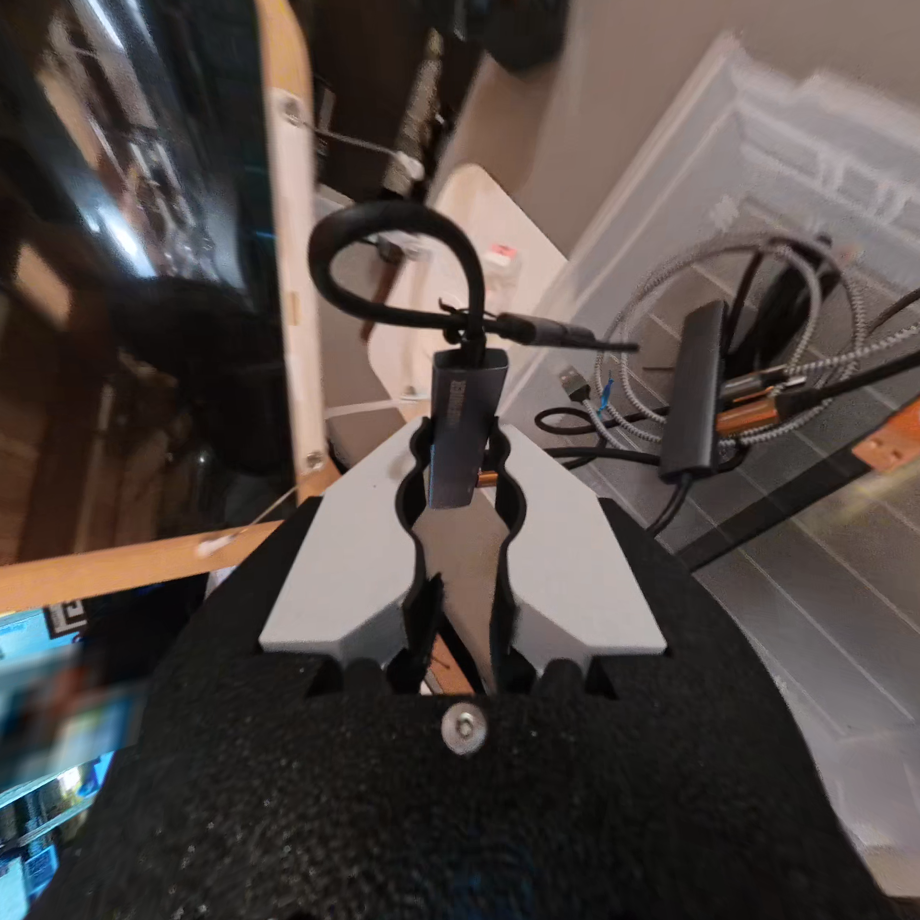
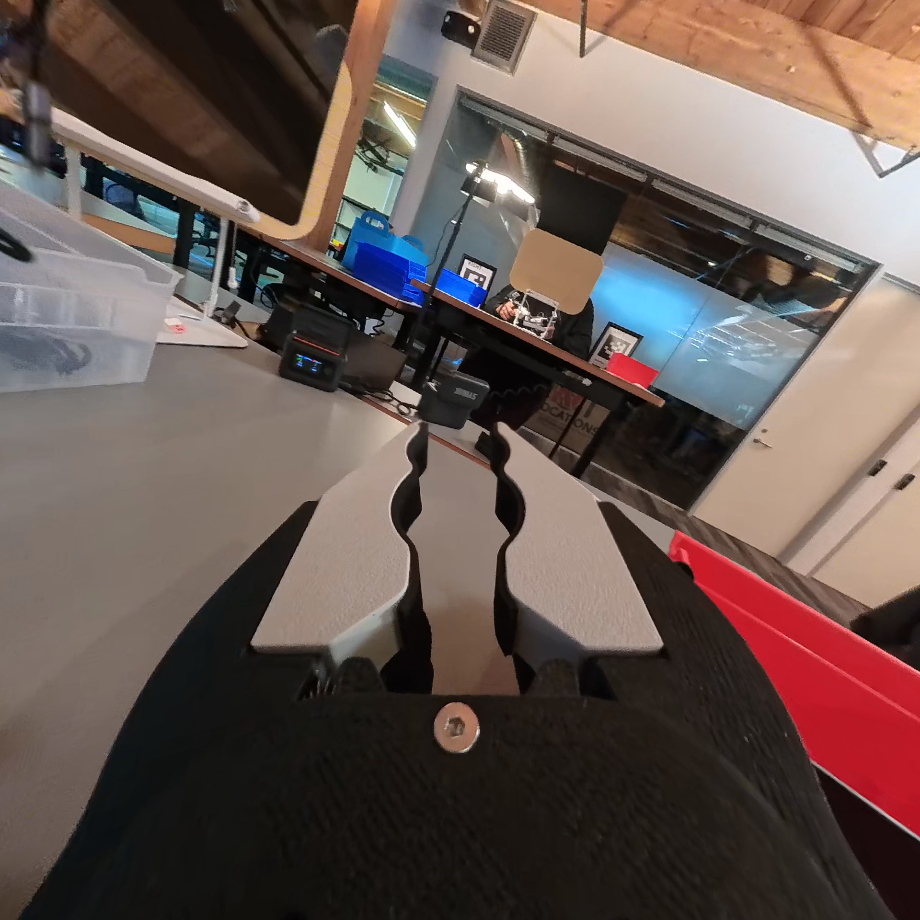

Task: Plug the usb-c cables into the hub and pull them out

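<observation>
In the left wrist view my left gripper [image 1: 459,433] is shut on a slim grey USB hub [image 1: 460,423] and holds it up in the air, tilted. The hub's own black cable [image 1: 348,249] loops above it, tied, and ends in a plug [image 1: 552,332]. An orange-tipped connector [image 1: 485,479] sticks out of the hub's right side. A second dark hub [image 1: 697,393] with orange-collared braided cables [image 1: 747,418] plugged in lies in a clear plastic bin [image 1: 747,199]. In the right wrist view my right gripper [image 2: 458,433] is open and empty above the grey table [image 2: 174,473].
Coiled braided cables [image 1: 647,318] fill the bin. A wooden-framed panel [image 1: 293,249] stands at the left. In the right wrist view a clear bin [image 2: 74,308] sits at the left, a red bin [image 2: 796,672] at the right, a small black device [image 2: 313,358] and a seated person [image 2: 542,318] beyond.
</observation>
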`<state>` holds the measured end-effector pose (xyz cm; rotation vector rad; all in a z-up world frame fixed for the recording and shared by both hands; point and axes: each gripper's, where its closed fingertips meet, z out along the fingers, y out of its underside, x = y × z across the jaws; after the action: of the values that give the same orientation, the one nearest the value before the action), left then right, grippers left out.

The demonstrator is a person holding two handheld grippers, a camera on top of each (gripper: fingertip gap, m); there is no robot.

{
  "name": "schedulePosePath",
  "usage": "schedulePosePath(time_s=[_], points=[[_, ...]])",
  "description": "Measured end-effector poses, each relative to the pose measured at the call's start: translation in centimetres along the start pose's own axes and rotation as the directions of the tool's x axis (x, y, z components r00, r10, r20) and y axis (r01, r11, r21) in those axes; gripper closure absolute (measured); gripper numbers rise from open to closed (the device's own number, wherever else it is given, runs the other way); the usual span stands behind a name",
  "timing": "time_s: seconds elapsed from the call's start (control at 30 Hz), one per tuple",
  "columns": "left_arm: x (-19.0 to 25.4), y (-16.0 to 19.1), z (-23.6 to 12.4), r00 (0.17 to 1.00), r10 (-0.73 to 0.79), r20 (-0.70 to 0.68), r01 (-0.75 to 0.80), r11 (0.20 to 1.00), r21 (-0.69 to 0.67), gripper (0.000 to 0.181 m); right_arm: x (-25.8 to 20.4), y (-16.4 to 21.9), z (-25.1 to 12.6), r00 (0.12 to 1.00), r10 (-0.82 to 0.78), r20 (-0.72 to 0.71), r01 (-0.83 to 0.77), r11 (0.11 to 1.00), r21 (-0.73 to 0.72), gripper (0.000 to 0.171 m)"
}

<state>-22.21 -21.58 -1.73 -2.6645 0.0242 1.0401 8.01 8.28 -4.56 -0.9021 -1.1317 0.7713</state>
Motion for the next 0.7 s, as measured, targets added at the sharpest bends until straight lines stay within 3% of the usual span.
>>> schedulePosePath(time_s=[0.03,0.33,0.47,0.57,0.7], points=[[-1.0,-0.5,-1.3,1.000,-0.013,0.026,0.013,1.000,0.026,0.160,-0.3,0.0,0.0,1.000,0.000,0.011,0.000,1.000,0.001,0.147],[-8.6,-4.0,-9.1,0.959,-0.128,0.251,0.088,0.982,0.165,0.160,-1.2,-0.2,0.1,0.999,-0.026,0.043,0.026,1.000,0.011,0.148],[-11.1,-6.7,-12.0,0.909,-0.242,0.339,0.119,0.931,0.345,0.160,-1.3,-0.2,0.2,0.999,-0.021,0.048,0.021,1.000,0.011,0.148],[-10.9,-10.0,-13.9,0.910,-0.287,0.298,0.114,0.866,0.486,0.159,-1.4,-0.3,0.1,0.998,-0.028,0.048,0.028,0.999,0.018,0.148],[-6.5,-16.1,-14.8,0.973,-0.204,0.104,0.101,0.790,0.604,0.160,-1.4,-0.7,0.0,0.998,-0.041,0.042,0.039,0.998,0.045,0.148]])
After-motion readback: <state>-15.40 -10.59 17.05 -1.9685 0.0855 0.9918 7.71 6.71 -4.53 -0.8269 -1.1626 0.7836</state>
